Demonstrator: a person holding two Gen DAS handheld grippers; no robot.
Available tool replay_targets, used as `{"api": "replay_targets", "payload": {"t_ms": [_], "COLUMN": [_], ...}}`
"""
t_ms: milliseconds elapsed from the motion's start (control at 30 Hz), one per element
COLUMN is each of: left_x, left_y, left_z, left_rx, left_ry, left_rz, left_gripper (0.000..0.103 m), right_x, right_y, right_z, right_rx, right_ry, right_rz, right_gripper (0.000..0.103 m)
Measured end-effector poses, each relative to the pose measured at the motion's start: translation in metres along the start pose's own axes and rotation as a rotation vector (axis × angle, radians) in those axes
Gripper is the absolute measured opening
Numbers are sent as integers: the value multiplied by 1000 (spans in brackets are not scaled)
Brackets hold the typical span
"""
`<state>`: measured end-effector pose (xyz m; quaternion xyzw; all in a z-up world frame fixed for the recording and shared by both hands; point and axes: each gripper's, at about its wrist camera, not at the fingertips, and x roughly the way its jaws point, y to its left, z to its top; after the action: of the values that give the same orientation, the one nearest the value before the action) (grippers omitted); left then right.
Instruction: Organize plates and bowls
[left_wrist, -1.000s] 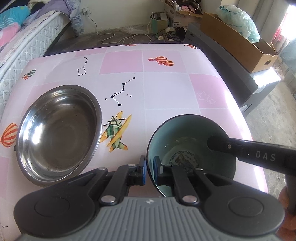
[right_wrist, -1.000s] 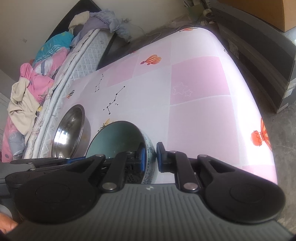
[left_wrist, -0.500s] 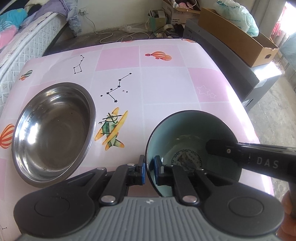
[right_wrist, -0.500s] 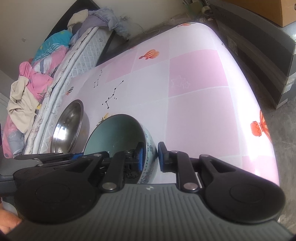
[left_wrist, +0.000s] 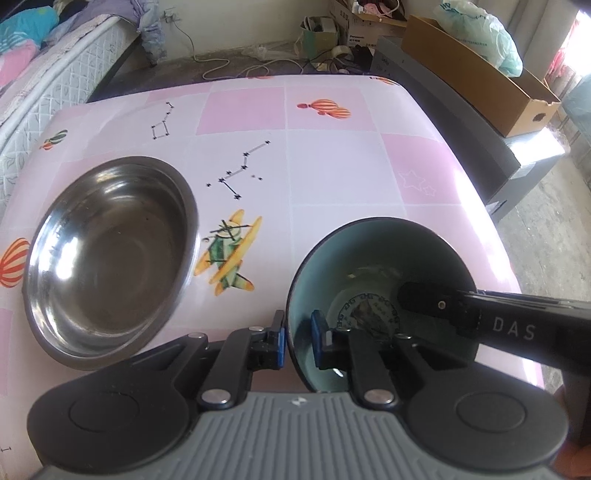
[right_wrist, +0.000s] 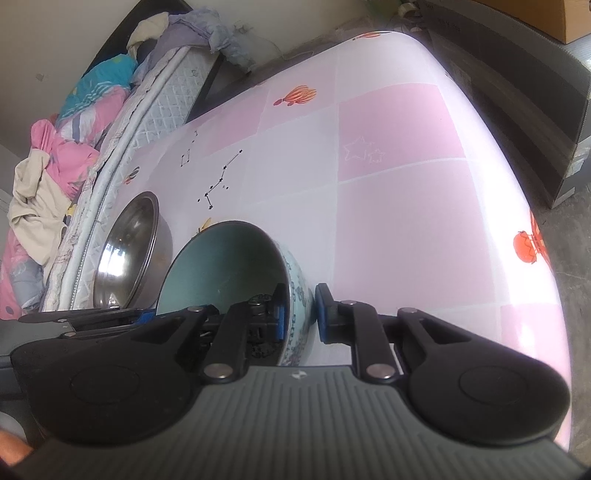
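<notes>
Steel bowl: a wide round bowl of dull stainless steel (left_wrist: 110, 258) sits upright at the left of the pink-and-white checked surface (left_wrist: 332, 177), well apart from both pairs of jaws.
Bed: a white quilted mattress (left_wrist: 55, 92) runs along the surface's left edge.
Left gripper (left_wrist: 297, 339): its jaws straddle the near-left rim of the teal-glazed ceramic bowl, one blue pad outside and one inside. The jaws are opening, and the inner pad stands a little off the wall.
Teal bowl (left_wrist: 369, 258): a deep round ceramic bowl with a dark rim and a blue-and-white patterned outside, at the near right of the surface, beside the steel bowl but not touching it. Whether its foot rests on the surface cannot be told.
Right gripper (right_wrist: 299, 317): its jaws are closed on the bowl's right wall, one pad inside and one against the patterned outside.
Cardboard box (left_wrist: 480, 85): open, on a dark cabinet beyond the surface's right edge.
</notes>
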<state>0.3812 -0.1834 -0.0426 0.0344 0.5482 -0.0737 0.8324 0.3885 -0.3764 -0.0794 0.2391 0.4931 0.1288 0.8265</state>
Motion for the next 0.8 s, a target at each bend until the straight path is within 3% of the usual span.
{"api": "replay_targets", "payload": {"t_ms": [333, 600, 800], "left_x": [4, 11, 12], "left_y": [13, 14, 11], "left_z": [0, 2, 4], "left_rx": [-13, -21, -20], "left_ry": [4, 36, 43], "left_rz": [4, -38, -23], "left_gripper": [14, 25, 26], "right_x": [8, 2, 11], "right_y": [13, 9, 13], "right_z": [9, 7, 0], "right_rx": [-18, 8, -7], "right_ry": [-15, -11, 8], "right_rz": [7, 16, -5], "right_gripper": [14, 16, 16]}}
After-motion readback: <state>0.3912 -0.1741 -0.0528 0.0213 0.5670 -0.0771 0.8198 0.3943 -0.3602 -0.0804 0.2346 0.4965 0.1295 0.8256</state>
